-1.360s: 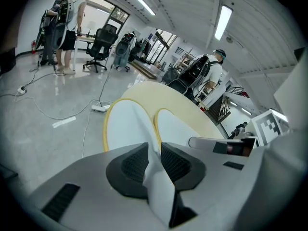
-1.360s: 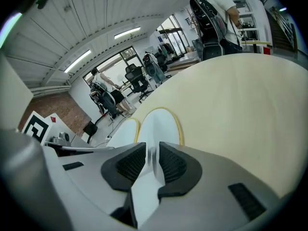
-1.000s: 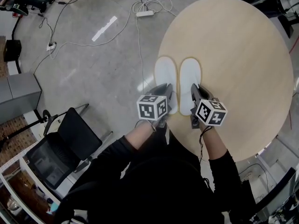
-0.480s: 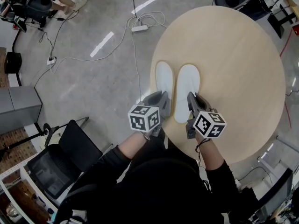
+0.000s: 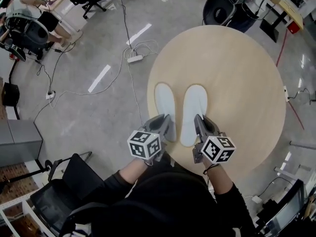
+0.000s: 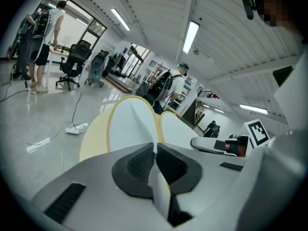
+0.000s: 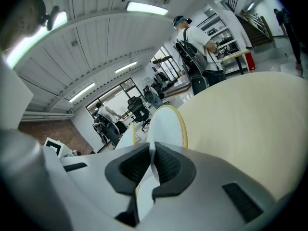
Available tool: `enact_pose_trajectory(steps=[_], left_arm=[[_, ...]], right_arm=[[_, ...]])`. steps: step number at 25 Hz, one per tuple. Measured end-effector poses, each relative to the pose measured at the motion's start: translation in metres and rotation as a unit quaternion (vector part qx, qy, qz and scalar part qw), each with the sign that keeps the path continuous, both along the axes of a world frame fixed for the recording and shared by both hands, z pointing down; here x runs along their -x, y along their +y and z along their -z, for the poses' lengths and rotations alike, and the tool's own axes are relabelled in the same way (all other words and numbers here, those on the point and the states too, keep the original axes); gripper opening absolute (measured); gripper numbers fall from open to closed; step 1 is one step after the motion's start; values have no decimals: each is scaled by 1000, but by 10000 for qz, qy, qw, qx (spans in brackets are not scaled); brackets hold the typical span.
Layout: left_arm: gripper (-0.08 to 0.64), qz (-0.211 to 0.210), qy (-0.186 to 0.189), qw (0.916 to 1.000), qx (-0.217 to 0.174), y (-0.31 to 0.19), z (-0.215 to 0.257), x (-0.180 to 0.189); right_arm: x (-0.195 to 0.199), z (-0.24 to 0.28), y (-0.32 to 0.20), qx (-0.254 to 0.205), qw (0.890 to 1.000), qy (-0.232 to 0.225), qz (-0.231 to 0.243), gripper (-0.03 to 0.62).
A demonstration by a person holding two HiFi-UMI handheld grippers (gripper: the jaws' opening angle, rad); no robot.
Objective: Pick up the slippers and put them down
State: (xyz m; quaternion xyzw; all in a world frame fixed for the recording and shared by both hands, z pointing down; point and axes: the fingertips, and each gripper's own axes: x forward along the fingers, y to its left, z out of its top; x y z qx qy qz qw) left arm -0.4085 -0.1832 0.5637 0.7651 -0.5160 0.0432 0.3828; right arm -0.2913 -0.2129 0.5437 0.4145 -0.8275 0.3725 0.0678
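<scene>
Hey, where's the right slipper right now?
Head view: the right slipper hangs over the near left of the round table, beside the left slipper, heel pinched by the right gripper.

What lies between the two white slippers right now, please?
Nothing lies between the left slipper and the right slipper: the head view shows only a narrow strip of bare round table through the gap.

Cables (image 5: 145, 46) and a power strip (image 5: 134, 58) are trailing across the concrete floor (image 5: 98, 117) of an open lab workspace, where office chairs (image 6: 71, 66) are standing and people (image 6: 180, 83) are working under ceiling strip lights (image 6: 191, 36).
</scene>
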Motion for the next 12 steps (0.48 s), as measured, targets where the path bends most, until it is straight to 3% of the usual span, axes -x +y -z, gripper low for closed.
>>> enact_pose_trajectory(steps=[7,12], left_arm=[[35,-603,133,9975,-342,5,40,-27],[35,-1036,328,9932,-421,9,52,-44]], right_arm=[[-26,44,20,-433,9978,73,-493,31],[-44,52,39,-470,9944,122,-934,31]])
